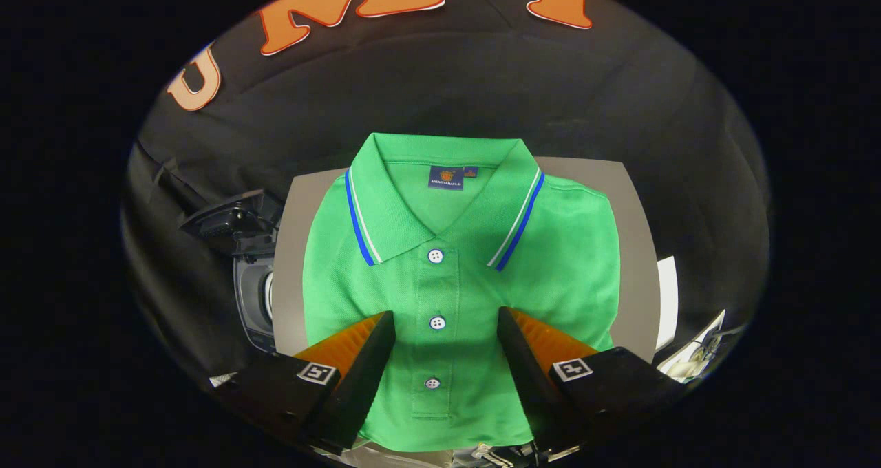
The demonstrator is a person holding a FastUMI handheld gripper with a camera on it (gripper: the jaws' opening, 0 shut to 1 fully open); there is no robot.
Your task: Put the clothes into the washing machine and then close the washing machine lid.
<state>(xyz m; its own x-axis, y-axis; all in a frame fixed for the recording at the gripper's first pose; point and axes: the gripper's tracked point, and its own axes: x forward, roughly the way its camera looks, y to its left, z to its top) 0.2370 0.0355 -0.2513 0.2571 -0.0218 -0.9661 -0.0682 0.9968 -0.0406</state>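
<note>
We see the gripper (446,323) with its fingers spread wide, holding nothing, poised over a folded green polo shirt (458,282). The shirt lies flat on a grey tabletop (637,248), collar toward twelve o'clock, its button placket running between the fingers. Whether the fingertips touch the fabric we cannot tell. At nine o'clock from the shirt, a dark machine (244,268) is half hidden by the table edge; we cannot identify it. At four o'clock, pale objects (695,358) are cut off and unclear.

Matt knitted-cloth polo shirt (461,296) (glossy plastic buttons) on a smooth grey tabletop (292,248).
</note>
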